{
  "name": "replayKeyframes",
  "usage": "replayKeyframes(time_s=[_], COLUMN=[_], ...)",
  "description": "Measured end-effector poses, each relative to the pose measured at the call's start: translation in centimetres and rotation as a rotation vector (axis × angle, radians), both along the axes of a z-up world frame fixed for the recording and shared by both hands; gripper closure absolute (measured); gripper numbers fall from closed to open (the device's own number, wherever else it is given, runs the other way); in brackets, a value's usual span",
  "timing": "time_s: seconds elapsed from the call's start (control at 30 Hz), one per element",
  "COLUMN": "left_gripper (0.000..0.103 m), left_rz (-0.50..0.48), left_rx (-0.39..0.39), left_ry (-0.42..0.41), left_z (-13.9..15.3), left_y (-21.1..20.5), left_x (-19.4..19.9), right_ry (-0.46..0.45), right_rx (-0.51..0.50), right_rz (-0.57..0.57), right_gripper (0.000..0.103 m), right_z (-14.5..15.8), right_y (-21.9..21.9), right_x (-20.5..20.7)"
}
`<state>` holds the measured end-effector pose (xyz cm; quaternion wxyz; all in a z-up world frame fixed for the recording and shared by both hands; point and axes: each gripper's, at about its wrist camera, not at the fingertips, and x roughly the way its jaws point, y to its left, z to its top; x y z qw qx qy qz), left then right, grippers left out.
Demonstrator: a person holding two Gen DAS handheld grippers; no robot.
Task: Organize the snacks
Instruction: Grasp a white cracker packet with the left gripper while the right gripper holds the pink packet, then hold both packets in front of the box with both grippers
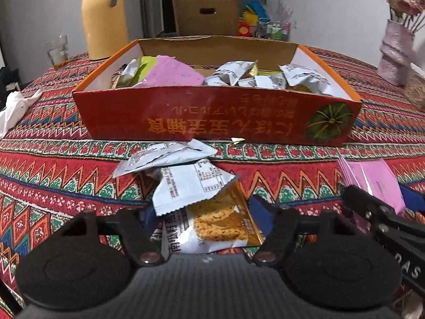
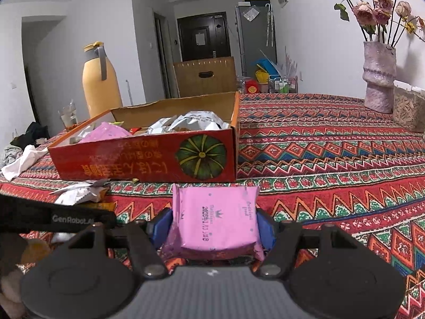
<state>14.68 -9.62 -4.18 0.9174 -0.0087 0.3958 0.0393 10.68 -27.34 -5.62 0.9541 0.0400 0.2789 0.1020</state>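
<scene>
Blue pads of the left hand-held gripper (image 1: 204,212) sit half-spread around a cracker packet (image 1: 220,223) on the patterned counter (image 1: 66,164), contact unclear, while the right hand-held gripper (image 2: 213,226) clamps a pink snack packet (image 2: 215,218) before the red box (image 2: 148,154).

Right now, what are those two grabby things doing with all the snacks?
A person is tidying snacks into the red cardboard box. The right gripper is squeezing a pink snack packet, lifted just in front of the box. The left gripper straddles a white-and-gold cracker packet on the patterned tablecloth; another white packet lies nearby.
</scene>
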Motion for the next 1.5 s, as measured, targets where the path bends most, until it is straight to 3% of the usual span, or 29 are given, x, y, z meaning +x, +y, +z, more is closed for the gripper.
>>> replayKeyframes(time_s=[0.27,0.63,0.8,1.13,1.37,1.43,1.5], left_gripper=[0.049,0.05,0.05,0.05,0.05,0.05,0.05], left_rz=[-0.068,-0.166,-0.213,-0.21,-0.191,-0.187,-0.184], left_rx=[-0.035,-0.063,-0.063,-0.072,-0.084,-0.088,-0.09], left_ry=[-0.02,-0.09,-0.168,-0.283,-0.303,-0.299,-0.293], left_z=[0.2,1.6,3.4,6.2,6.8,6.6,6.5], left_y=[0.5,1.5,1.8,3.1,4.2,4.4,4.6], left_x=[-1.3,-4.0,-5.8,-6.7,-6.3,-6.2,-6.0], right_ry=[-0.009,-0.009,-0.025,-0.081,-0.105,-0.092,-0.073], right_rx=[-0.011,-0.034,-0.041,-0.056,-0.07,-0.081,-0.095], right_rz=[-0.015,-0.021,-0.022,-0.026,-0.014,-0.008,-0.008], right_gripper=[0.037,0.037,0.037,0.037,0.053,0.05,0.025], right_z=[0.1,0.5,1.1,3.3,4.4,4.2,3.8], right_y=[0.1,0.7,0.9,1.9,2.9,3.2,3.5], right_x=[-0.2,-1.2,-1.9,-2.7,-2.3,-2.1,-1.7])
